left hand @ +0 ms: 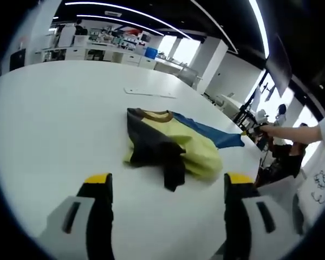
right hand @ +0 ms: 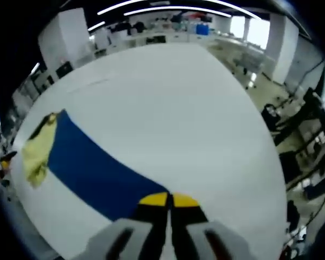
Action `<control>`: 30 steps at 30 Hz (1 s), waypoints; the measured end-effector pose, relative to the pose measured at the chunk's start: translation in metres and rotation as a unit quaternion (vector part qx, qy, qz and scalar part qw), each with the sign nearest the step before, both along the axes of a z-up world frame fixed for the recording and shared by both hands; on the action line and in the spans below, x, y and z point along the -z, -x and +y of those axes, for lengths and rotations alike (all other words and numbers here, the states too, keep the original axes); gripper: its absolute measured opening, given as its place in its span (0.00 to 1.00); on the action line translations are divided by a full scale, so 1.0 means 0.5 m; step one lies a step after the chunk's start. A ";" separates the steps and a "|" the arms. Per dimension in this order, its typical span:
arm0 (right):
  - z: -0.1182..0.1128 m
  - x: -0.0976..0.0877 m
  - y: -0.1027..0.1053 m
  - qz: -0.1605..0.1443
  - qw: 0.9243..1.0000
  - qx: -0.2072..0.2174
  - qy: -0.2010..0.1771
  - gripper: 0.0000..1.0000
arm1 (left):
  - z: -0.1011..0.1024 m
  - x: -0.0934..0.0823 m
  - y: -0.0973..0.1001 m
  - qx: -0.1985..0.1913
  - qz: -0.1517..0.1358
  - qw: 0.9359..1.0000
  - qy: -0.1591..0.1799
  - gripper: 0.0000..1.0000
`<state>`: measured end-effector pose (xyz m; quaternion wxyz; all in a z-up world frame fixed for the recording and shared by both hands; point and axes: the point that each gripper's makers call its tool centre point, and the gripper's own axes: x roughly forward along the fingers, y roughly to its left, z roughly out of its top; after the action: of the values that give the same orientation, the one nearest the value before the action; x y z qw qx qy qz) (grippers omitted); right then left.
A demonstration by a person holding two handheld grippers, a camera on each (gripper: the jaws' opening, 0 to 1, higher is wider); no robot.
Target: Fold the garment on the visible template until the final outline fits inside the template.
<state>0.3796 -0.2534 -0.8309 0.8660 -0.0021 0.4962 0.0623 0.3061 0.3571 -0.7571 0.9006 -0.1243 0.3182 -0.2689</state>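
A yellow, black and blue garment [left hand: 168, 143] lies bunched in the middle of the white table [left hand: 59, 114]. A brown collar shows at its far side and a black sleeve hangs toward me. My left gripper [left hand: 168, 181] stands open just short of that sleeve, with nothing between its yellow-tipped fingers [left hand: 99, 180]. The garment's blue part [left hand: 216, 135] stretches right to my right gripper [left hand: 255, 133], held out by a person's arm. In the right gripper view the blue cloth [right hand: 92, 168] runs from the yellow part [right hand: 37, 151] up to my right gripper [right hand: 168, 200], which is shut on its edge.
A thin pale flat sheet [left hand: 149, 93] lies on the table beyond the garment. The table's curved edge [right hand: 271, 146] drops off to chairs and desks. Shelves and counters [left hand: 108, 51] line the far wall. A seated person [left hand: 284, 151] is at the right.
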 end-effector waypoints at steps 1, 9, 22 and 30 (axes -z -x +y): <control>0.000 0.001 0.000 0.000 1.000 0.001 0.000 0.00 | -0.001 0.000 0.000 0.000 0.000 1.000 0.000 0.82; -0.004 0.003 -0.004 -0.001 1.000 0.011 -0.022 0.00 | -0.004 -0.002 0.001 0.000 0.000 1.000 0.001 0.82; 0.013 -0.011 -0.005 -0.035 0.999 -0.005 -0.018 0.33 | -0.006 -0.005 0.004 0.003 -0.001 1.000 0.002 0.82; 0.022 -0.019 0.013 -0.051 0.999 0.003 -0.010 0.46 | -0.007 -0.010 0.004 0.006 -0.005 1.000 0.007 0.82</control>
<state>0.3731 -0.2426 -0.8214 0.8902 0.0044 0.4510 0.0642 0.3043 0.3536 -0.7520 0.8996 -0.1272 0.3128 -0.2769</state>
